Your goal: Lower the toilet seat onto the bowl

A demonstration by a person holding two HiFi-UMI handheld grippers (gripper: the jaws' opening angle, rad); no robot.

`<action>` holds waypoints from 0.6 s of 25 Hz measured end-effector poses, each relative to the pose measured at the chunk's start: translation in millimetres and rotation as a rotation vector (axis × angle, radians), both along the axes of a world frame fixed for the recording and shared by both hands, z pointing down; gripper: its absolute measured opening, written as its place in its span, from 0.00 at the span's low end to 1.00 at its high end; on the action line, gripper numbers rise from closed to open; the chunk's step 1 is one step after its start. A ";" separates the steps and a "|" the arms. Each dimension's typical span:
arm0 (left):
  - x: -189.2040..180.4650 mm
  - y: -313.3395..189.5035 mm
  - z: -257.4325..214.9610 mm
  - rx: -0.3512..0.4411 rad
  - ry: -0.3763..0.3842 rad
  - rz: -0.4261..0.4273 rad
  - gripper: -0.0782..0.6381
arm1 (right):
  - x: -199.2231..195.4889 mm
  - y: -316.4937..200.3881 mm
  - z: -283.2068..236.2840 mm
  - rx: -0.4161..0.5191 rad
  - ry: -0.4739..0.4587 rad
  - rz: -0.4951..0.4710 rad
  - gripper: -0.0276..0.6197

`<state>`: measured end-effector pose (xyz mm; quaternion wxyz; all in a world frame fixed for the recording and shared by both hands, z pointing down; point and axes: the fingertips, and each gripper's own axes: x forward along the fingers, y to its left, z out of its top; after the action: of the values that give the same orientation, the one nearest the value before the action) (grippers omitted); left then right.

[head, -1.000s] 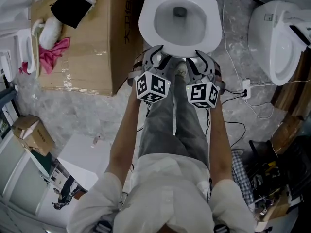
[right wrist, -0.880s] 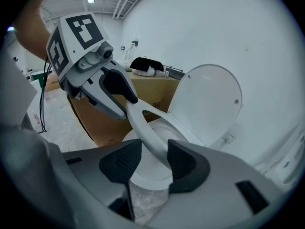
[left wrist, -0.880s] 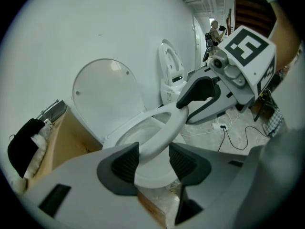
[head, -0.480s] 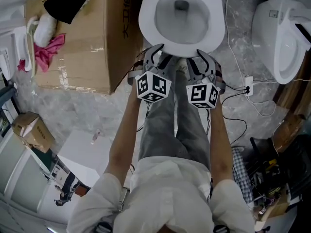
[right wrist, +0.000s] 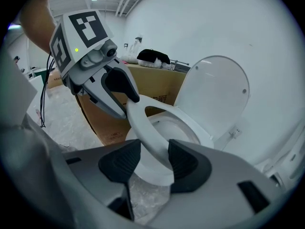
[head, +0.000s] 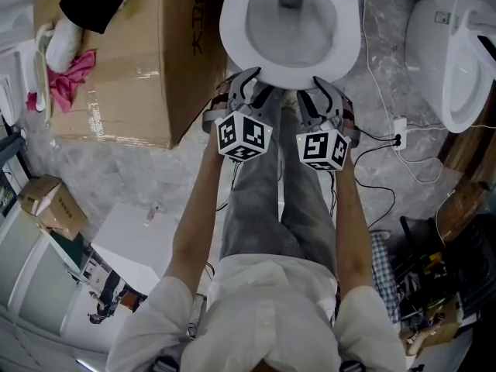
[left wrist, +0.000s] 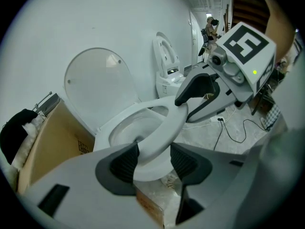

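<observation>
The seat looks to be lying flat on the bowl, or very nearly so. Its front edge pokes toward me, and the lid stands upright against the wall behind it. Since a second ago the seat and my hands sit in the same spot at the front of the toilet; only my head has tipped a little.

What is changing is the grip. My left tongs are opening with the seat's front rim between the pads, and a gap shows on the far side. My right tongs are opening as well, astride the same rim just beside the left pair, with the pads coming away from the plastic.

I take that as letting go. The lowering seems done, and what is left is to draw both pairs straight back without catching the rim.

The cardboard box stands to the left of the toilet. A second toilet and loose cables are off to the right.
</observation>
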<state>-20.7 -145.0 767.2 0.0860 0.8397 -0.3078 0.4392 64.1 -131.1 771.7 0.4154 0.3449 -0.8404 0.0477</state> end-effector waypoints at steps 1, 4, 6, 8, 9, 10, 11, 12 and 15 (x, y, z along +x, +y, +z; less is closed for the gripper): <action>-0.1 1.2 2.3 -0.001 -0.001 0.002 0.43 | -0.1 1.1 2.2 -0.002 -0.003 -0.002 0.34; -0.5 5.3 10.0 -0.006 -0.007 0.009 0.43 | -0.6 5.0 10.2 -0.008 -0.001 -0.016 0.34; -0.4 7.9 15.6 -0.011 -0.014 0.014 0.43 | -0.5 7.8 16.3 -0.014 0.005 -0.023 0.34; 0.0 10.1 21.2 -0.016 -0.018 0.019 0.43 | -0.3 10.1 22.2 -0.020 0.012 -0.029 0.34; -0.1 11.2 24.0 -0.018 -0.020 0.021 0.43 | -0.5 11.1 25.2 -0.023 0.015 -0.032 0.34; -0.3 12.4 27.0 -0.021 -0.023 0.024 0.43 | -0.9 12.3 28.3 -0.027 0.017 -0.035 0.34; -0.6 13.7 29.9 -0.024 -0.026 0.025 0.43 | -1.2 13.5 31.4 -0.031 0.018 -0.039 0.35; -0.6 15.0 32.8 -0.027 -0.029 0.027 0.44 | -1.3 14.6 34.5 -0.035 0.019 -0.045 0.35; 0.0 18.5 40.9 -0.041 -0.034 0.033 0.44 | -0.7 17.8 43.7 -0.049 0.027 -0.063 0.35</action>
<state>-20.7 -126.5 808.1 0.0907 0.8352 -0.2864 0.4607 63.4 -113.3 815.3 0.4363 0.3084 -0.8438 0.0504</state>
